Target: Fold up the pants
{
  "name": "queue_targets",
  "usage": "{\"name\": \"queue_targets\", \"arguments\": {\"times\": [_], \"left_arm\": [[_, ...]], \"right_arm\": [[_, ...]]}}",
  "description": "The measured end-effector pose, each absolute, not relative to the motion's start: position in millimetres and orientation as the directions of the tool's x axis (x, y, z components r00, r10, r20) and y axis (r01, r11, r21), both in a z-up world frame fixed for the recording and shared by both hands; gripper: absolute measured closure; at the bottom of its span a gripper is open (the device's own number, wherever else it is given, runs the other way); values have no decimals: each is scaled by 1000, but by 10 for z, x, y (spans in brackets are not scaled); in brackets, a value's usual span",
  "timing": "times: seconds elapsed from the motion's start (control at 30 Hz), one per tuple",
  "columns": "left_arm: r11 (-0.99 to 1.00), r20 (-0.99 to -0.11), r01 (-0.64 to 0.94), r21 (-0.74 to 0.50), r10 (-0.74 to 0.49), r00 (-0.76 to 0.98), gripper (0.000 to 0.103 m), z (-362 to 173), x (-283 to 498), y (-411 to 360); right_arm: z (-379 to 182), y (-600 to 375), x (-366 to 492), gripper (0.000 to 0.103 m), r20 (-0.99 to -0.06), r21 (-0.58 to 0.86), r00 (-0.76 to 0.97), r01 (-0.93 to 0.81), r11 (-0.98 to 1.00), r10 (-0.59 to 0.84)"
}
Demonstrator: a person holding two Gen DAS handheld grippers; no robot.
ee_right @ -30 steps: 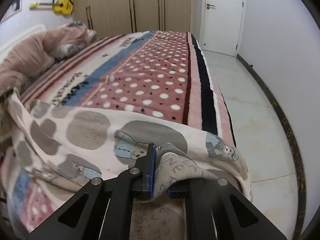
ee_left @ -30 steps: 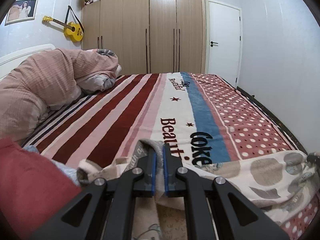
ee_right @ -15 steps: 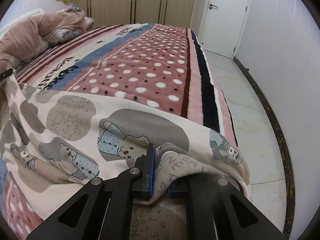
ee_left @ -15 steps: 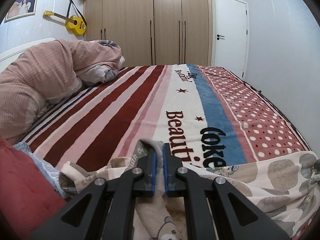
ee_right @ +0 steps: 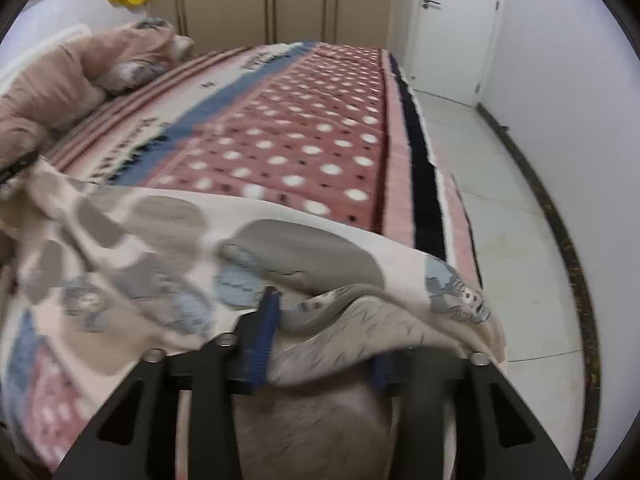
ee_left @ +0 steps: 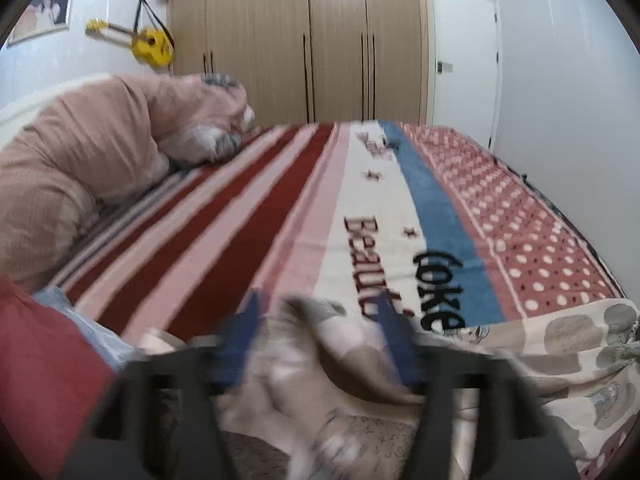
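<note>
Left gripper (ee_left: 318, 336) up close in its own view: the blue-padded fingers (ee_left: 240, 344) are spread wide, and a blurred fold of the pants (ee_left: 560, 360) sits loose in the gap between them, not pinched. The cream fabric with grey patches and cartoon bears runs off to the right, lying along the near edge of the bed (ee_left: 248, 232). At the left edge sits something red (ee_left: 44, 376) with a bit of pale blue cloth (ee_left: 92, 332) just beside it.

Over to the right gripper (ee_right: 324, 344): its fingers (ee_right: 266, 332) are also apart, the left pad clear to see, the right one mostly hidden under a draped flap of the pants (ee_right: 160, 240). Cloth lies over and between the fingers, slack, with no clamp on it. From here the pants spread leftward across the near end of the bed (ee_right: 304, 136), one corner hanging at the bed's right edge above the tiled floor (ee_right: 500, 200).

Further out, the striped and dotted blanket stretches away. A pink duvet (ee_left: 88, 152) is heaped at the far left. Beyond it stands the wardrobe (ee_left: 320, 40), a yellow guitar (ee_left: 148, 42) hangs on the wall with a framed picture (ee_left: 44, 12) to its left, and a white door (ee_left: 464, 64) sits at the far right.
</note>
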State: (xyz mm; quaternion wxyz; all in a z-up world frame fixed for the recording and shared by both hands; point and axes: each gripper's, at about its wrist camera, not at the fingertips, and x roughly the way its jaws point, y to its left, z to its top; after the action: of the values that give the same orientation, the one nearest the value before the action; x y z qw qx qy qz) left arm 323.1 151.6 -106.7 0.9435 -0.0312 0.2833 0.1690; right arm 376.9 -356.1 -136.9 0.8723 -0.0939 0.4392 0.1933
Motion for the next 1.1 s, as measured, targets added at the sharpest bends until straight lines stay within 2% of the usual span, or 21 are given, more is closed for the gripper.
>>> {"name": "queue_targets", "arguments": {"times": [0.1, 0.23, 0.33, 0.47, 0.57, 0.7, 0.8, 0.87, 0.9, 0.93, 0.97, 1.0, 1.1], "left_arm": [[959, -539, -282, 2, 239, 808, 39, -871, 3070, 1559], [982, -537, -189, 15, 168, 827, 39, -744, 2922, 1456], [998, -572, -64, -27, 37, 820, 39, -811, 2893, 1287], [1000, -621, 21, -2, -18, 783, 39, -1044, 2934, 1104], [994, -678, 103, -47, -107, 727, 38, -1290, 2974, 1054], [989, -733, 148, -29, -121, 669, 38, -1570, 2969, 980], [992, -759, 100, 71, -11, 651, 38, -1692, 2999, 982], [984, -753, 68, 162, 79, 653, 51, -1739, 3006, 999], [980, -755, 59, 188, 106, 647, 71, -1755, 3012, 1020], [980, -761, 53, 194, 117, 638, 80, -1755, 3022, 1057], [979, -762, 48, 197, 122, 636, 83, -1733, 3019, 1098], [977, -758, 44, 207, 131, 639, 91, -1702, 3009, 1146], [962, -703, -44, 271, 229, 673, 95, -1486, 2952, 1333]], "right_arm": [[-1204, -3543, 3640, 60, -800, 77, 506, -444, 893, 321], [-1048, -3398, 3453, 58, -790, 119, 482, -486, 866, 379], [-1038, -3210, 3369, 58, -794, 127, 467, -501, 856, 390], [-1101, -3135, 3349, 60, -801, 14, 527, -456, 890, 283], [-1148, -3375, 3500, 60, -797, -28, 577, -333, 942, 180], [-1183, -3740, 3631, 56, -798, -10, 591, -205, 979, 115], [-1183, -3783, 3532, 49, -811, -27, 575, -215, 976, 104], [-1156, -3780, 3403, 48, -818, -20, 562, -243, 970, 124], [-1136, -3776, 3344, 48, -820, -11, 556, -252, 968, 136], [-1111, -3777, 3280, 48, -818, 4, 554, -261, 965, 153], [-1083, -3767, 3210, 48, -814, 20, 555, -273, 962, 174], [-1053, -3746, 3165, 48, -810, 35, 553, -287, 957, 196], [-983, -3623, 3066, 48, -791, 89, 544, -349, 933, 279]]}}
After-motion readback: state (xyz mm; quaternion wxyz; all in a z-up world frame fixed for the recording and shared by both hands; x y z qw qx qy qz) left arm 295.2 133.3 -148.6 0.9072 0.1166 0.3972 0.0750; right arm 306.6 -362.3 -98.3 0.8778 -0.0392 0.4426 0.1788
